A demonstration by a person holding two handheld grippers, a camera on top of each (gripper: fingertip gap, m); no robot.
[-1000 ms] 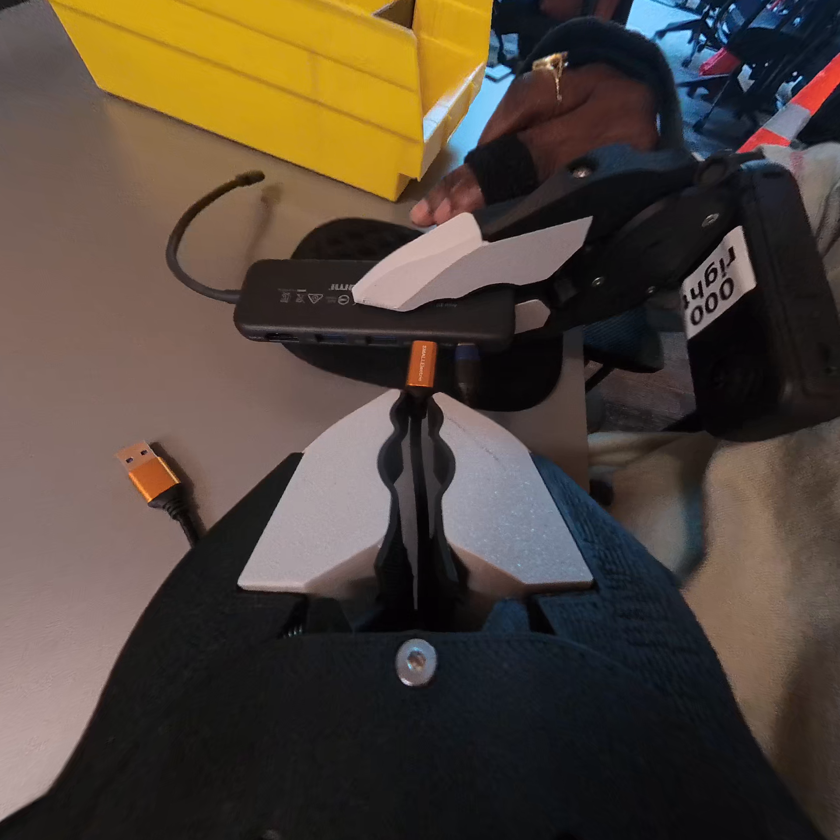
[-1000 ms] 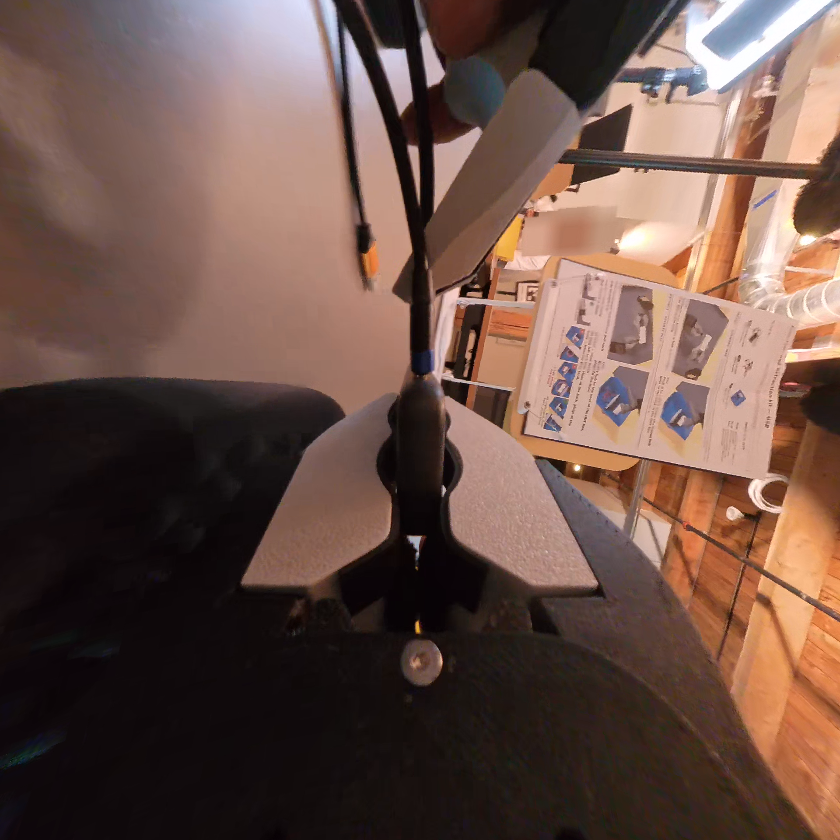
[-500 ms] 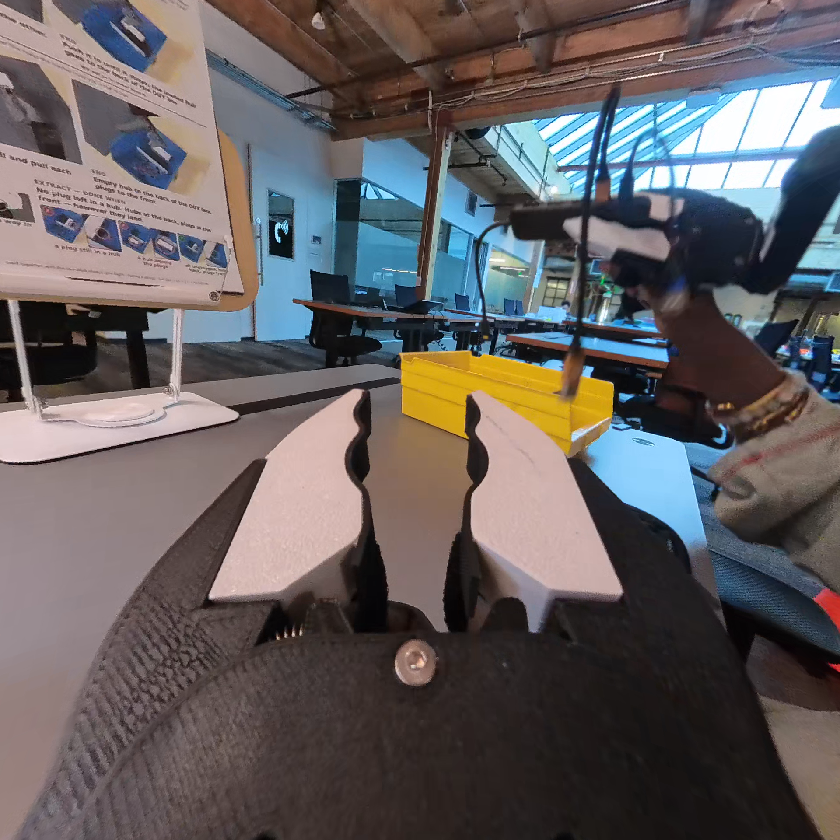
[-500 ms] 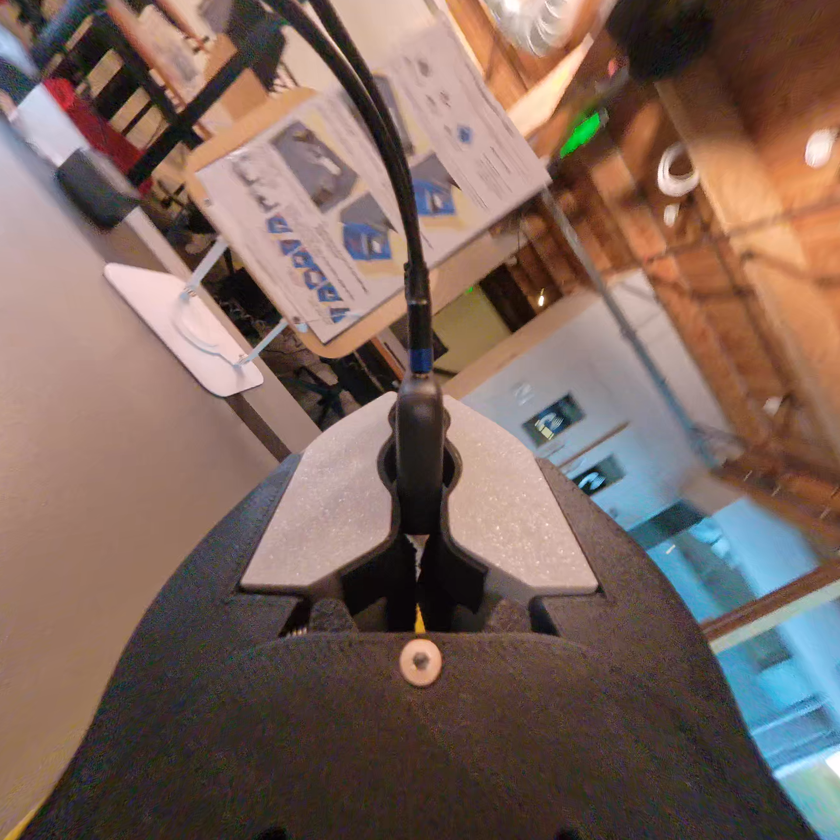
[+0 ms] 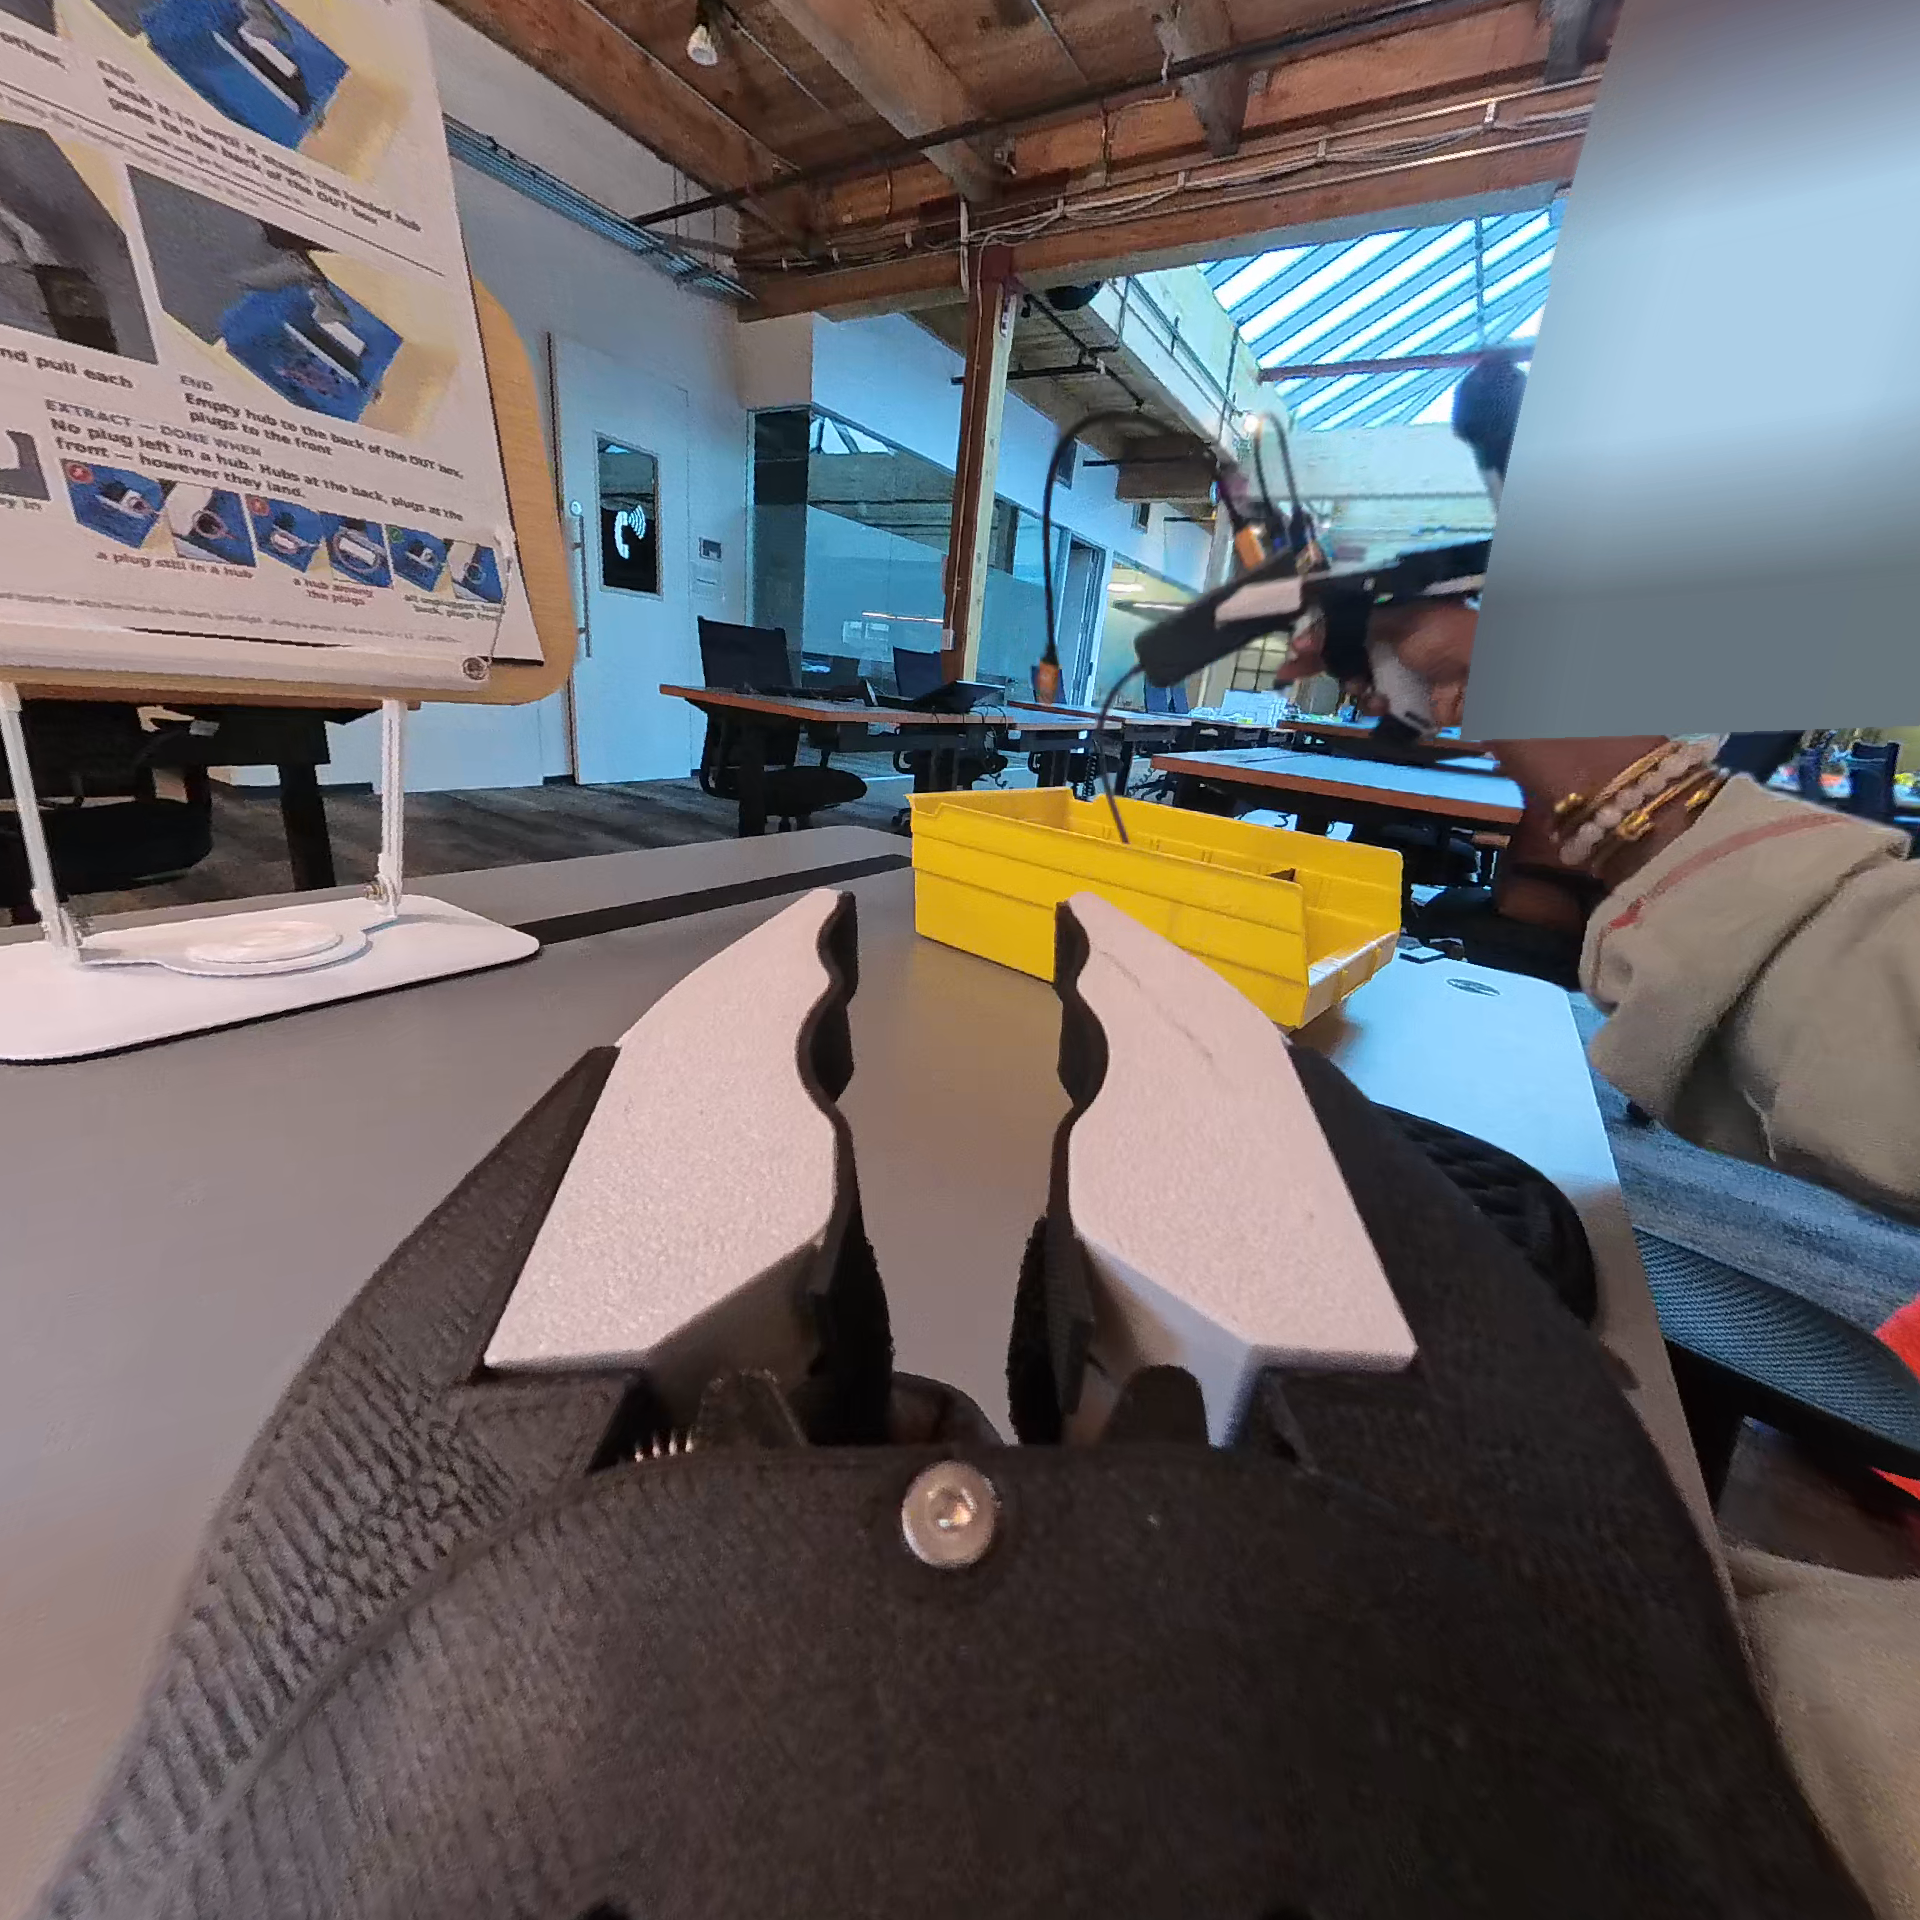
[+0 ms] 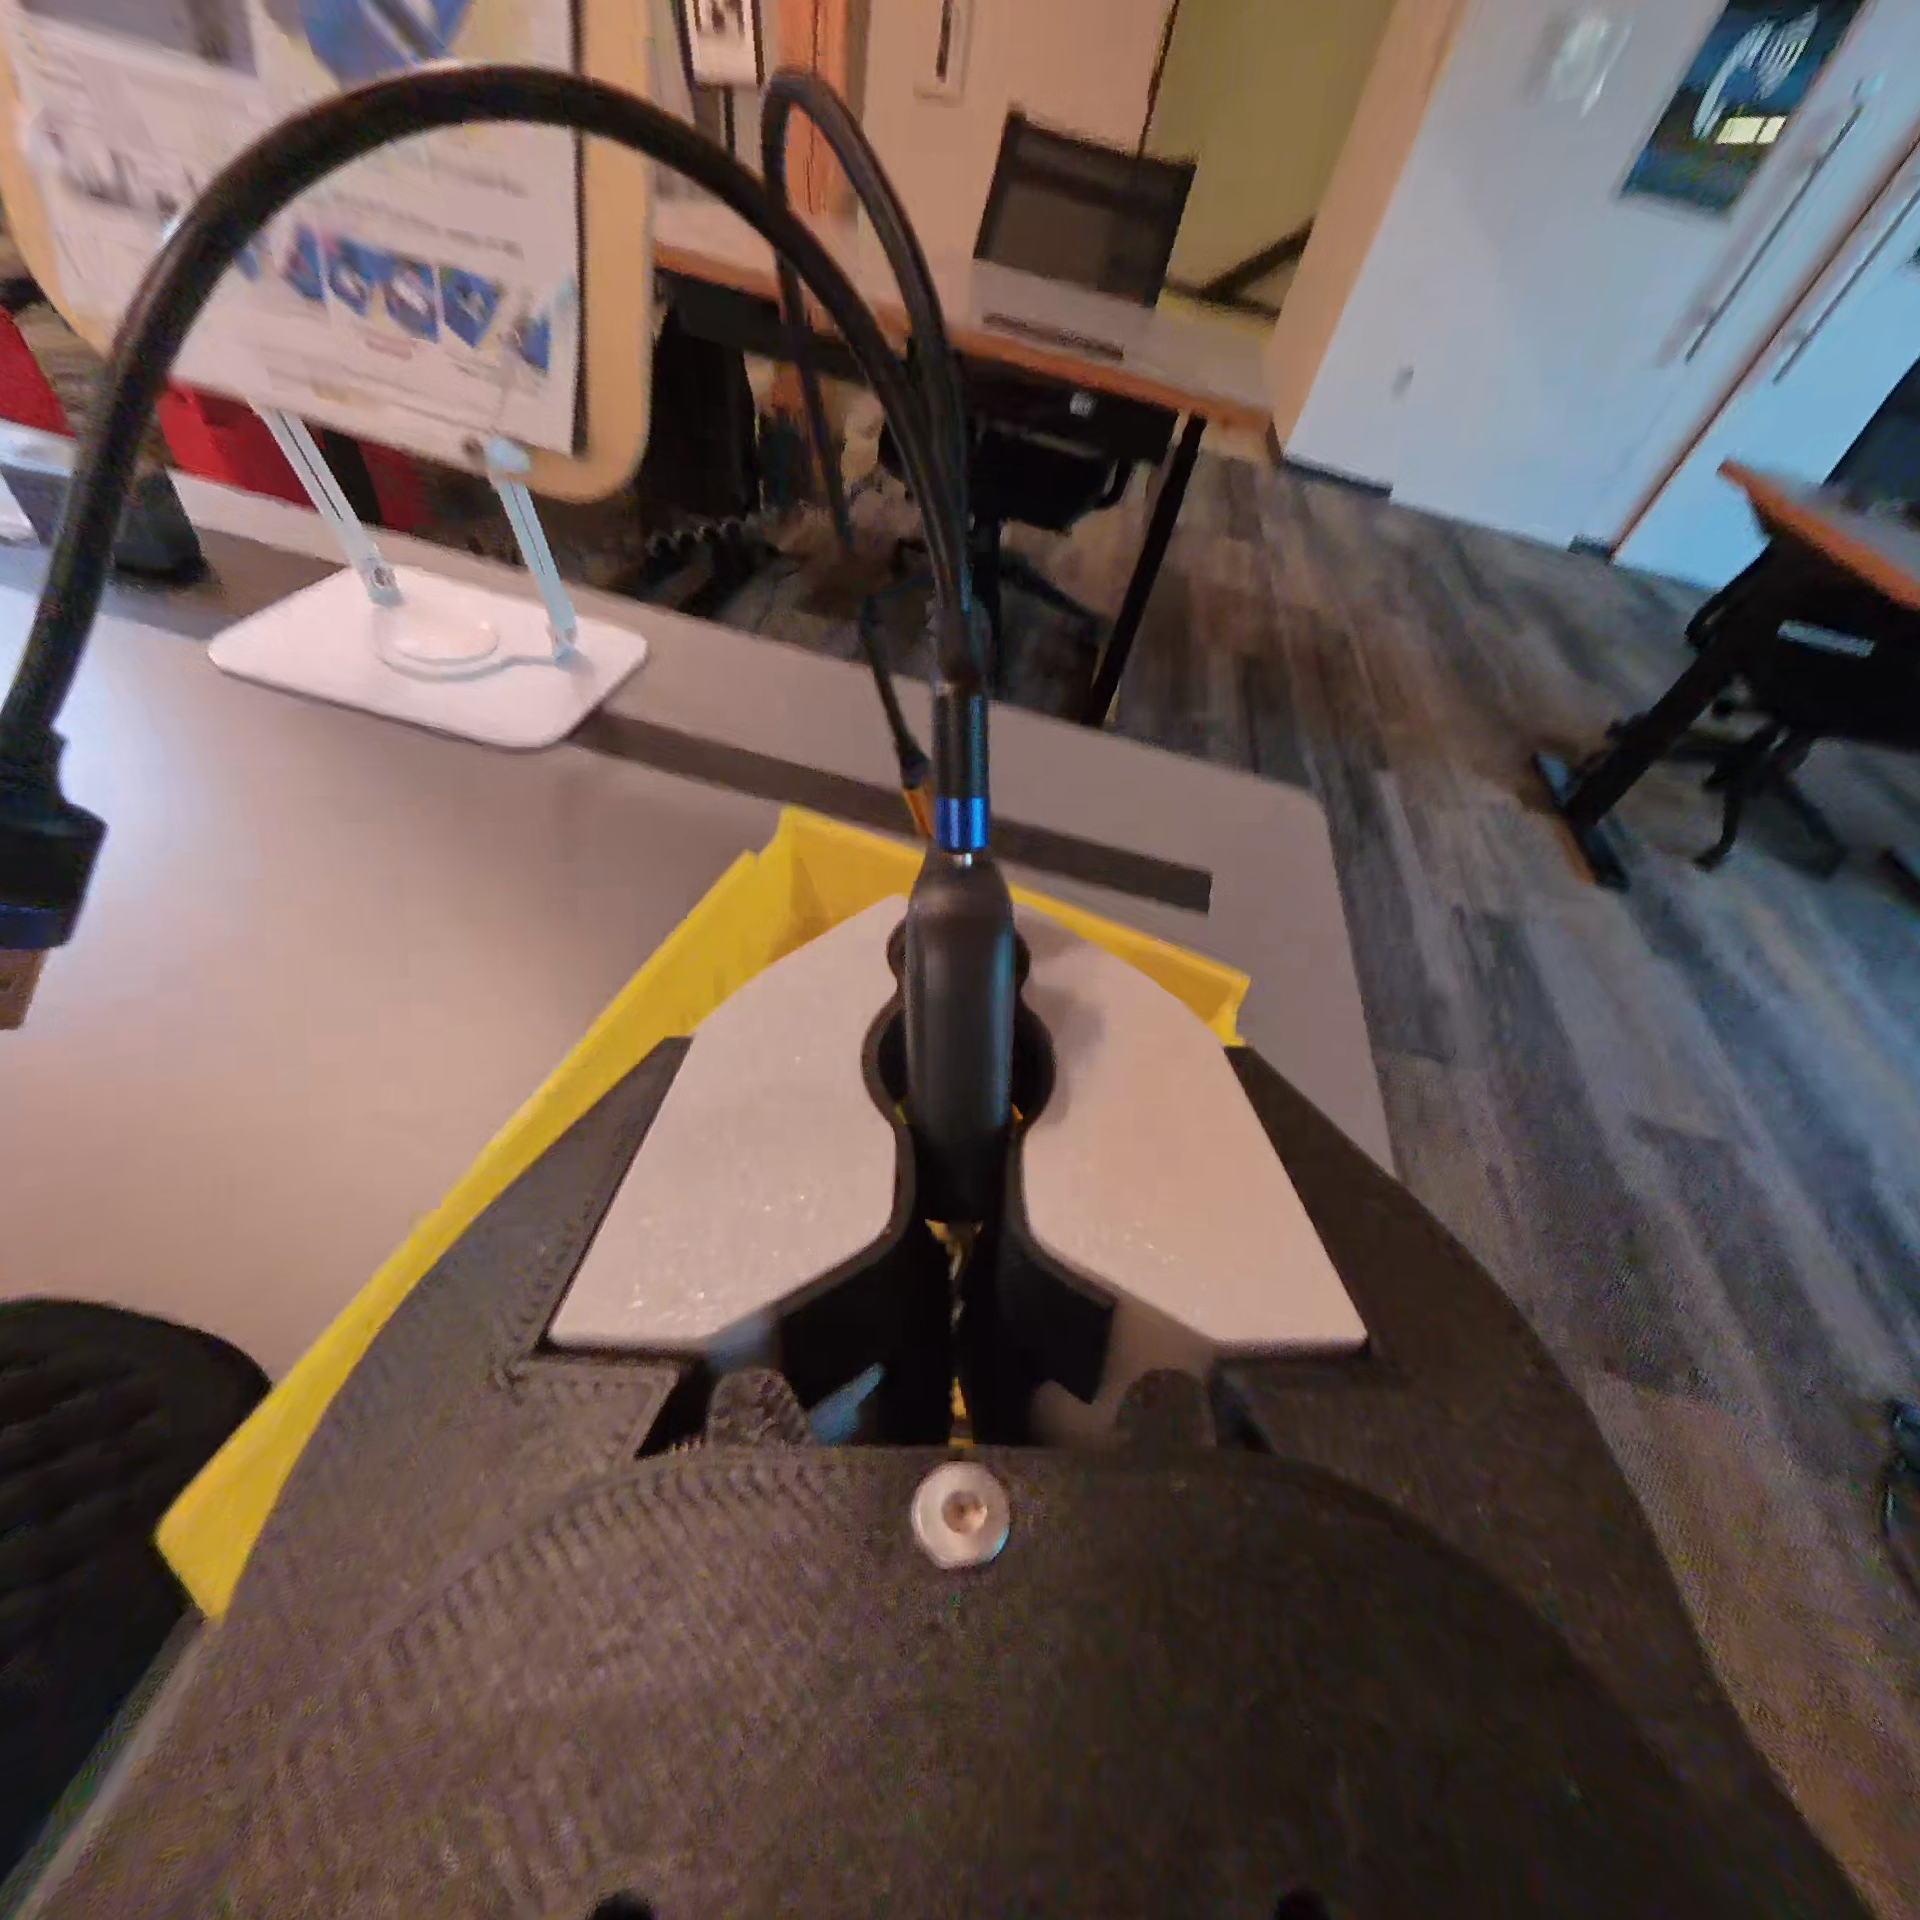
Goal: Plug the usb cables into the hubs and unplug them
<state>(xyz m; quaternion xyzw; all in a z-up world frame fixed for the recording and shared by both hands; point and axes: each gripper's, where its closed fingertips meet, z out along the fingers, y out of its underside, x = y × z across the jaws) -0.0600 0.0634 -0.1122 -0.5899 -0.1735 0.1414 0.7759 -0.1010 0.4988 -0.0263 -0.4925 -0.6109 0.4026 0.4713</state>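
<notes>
With my right gripper (image 6: 958,1039) clamped on the slim black hub (image 6: 958,1029), held aloft above the yellow bin (image 5: 1153,914) with cables (image 6: 883,312) still plugged in, I'd lower it gently into the bin, while my left gripper (image 5: 956,1039) sits parted and empty over the table (image 5: 260,1195).

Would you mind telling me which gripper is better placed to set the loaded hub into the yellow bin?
Right, probably. The right gripper is shut on the hub, raised over the yellow bin with cables dangling. The left gripper is open, empty and short of the bin.
</notes>
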